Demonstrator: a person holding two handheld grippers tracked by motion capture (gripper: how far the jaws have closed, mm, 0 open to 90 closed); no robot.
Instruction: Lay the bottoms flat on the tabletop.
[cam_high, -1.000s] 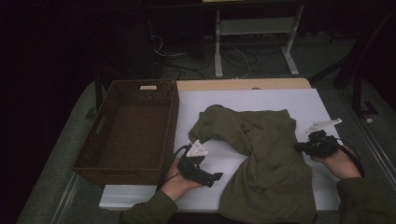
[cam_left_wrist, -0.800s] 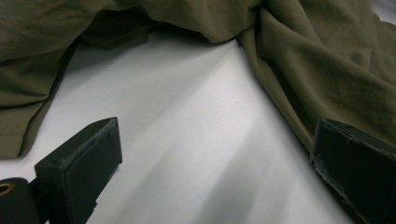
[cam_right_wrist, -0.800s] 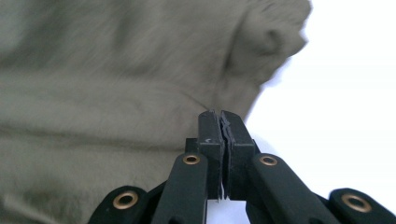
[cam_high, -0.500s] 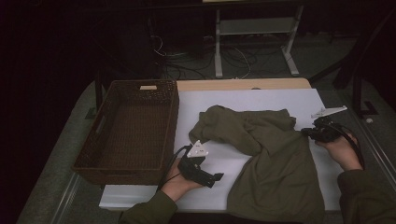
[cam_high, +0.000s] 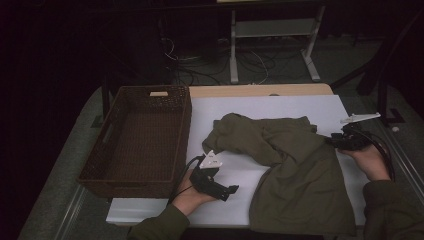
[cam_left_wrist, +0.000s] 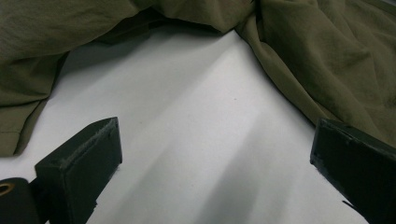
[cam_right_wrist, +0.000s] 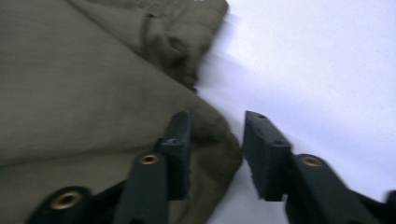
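Note:
An olive green garment (cam_high: 295, 170) lies crumpled across the white table cover (cam_high: 260, 107). My right gripper (cam_high: 334, 141) is at the garment's right edge. Its jaws have just been opening. In the right gripper view they (cam_right_wrist: 217, 121) stand apart with a fold of the cloth (cam_right_wrist: 84, 84) lying loose between them. My left gripper (cam_high: 227, 192) rests on the cover near the front, left of the garment. In the left gripper view it (cam_left_wrist: 217, 135) is wide open over bare white cover, with the cloth (cam_left_wrist: 350, 60) beyond its jaws.
A brown wicker basket (cam_high: 185, 130) stands along the table's left side, with nothing visible inside it. Cables and a white stand's legs (cam_high: 310, 60) lie on the floor beyond the table. The far strip of the white cover is bare.
My right hand moved toward the far right with the garment's edge, spreading the cloth there. Its jaws have parted since. The left hand has stayed put.

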